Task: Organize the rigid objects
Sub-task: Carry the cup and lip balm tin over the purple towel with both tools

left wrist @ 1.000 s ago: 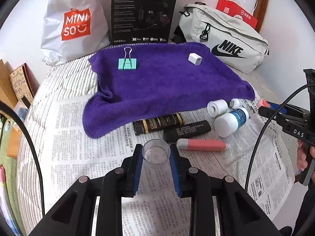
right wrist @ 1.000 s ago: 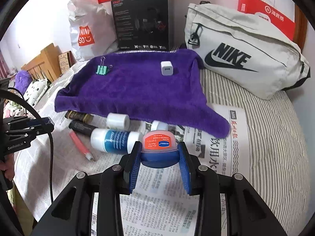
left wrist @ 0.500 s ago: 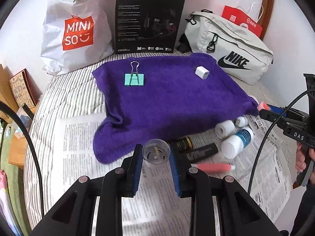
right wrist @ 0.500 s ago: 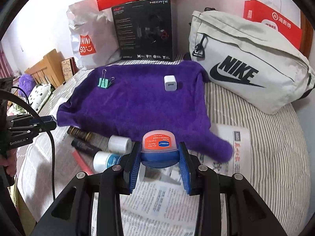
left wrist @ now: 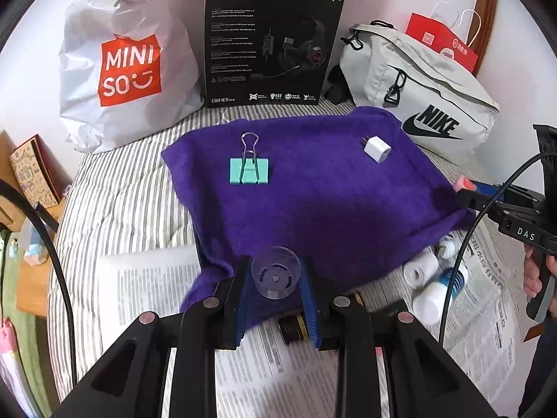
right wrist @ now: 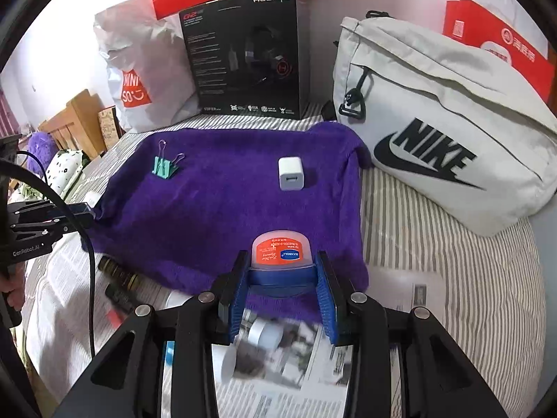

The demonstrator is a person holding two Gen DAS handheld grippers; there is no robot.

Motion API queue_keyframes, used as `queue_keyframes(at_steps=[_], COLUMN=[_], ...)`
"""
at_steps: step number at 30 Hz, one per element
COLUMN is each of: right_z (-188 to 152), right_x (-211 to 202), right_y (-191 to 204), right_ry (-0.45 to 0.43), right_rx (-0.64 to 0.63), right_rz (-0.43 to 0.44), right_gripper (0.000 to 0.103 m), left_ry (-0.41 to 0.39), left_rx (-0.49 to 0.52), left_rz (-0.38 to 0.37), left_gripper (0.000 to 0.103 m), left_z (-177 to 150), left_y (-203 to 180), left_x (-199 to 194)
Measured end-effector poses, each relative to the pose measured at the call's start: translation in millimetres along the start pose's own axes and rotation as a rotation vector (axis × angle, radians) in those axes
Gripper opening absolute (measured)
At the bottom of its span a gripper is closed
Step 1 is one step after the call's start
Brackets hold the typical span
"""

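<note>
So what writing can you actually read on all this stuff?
"MINI SO": white plastic shopping bag
"HECATE", "G2", "EDIFIER": black headset box
"NIKE": pale grey waist bag
"DAS": right tool's black body
"GenRobot.AI": left tool's black body
Small blue-and-orange jar label, newspaper, red paper bag: too small.

— What sort of place is this?
— A home bedroom: a striped mattress on a wooden bed frame, with a shopping bag, a headset box and a waist bag along the wall.
</note>
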State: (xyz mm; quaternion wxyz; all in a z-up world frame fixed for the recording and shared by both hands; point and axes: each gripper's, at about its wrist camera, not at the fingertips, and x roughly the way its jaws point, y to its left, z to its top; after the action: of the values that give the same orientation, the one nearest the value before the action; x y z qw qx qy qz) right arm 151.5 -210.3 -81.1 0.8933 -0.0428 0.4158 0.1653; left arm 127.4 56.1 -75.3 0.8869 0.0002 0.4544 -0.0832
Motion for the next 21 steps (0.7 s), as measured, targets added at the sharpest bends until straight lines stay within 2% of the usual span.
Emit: queue_keyframes(at_steps=[7,21], right_z=[23,44], right_x=[34,100], right_y=[-6,-18], right_ry=[0.028,0.101], right_rx=[-0.009,-0.019], right_rz=[-0.010,-0.017], right_gripper=[0.037,0.037], left_ry=[0.028,0.073], left_rx=[-0.021,-0.039], left_rz=[0.001,0.006], left_gripper=[0.026,0.026], left_z=[17,40], left_y=[13,26], left_x=[28,71])
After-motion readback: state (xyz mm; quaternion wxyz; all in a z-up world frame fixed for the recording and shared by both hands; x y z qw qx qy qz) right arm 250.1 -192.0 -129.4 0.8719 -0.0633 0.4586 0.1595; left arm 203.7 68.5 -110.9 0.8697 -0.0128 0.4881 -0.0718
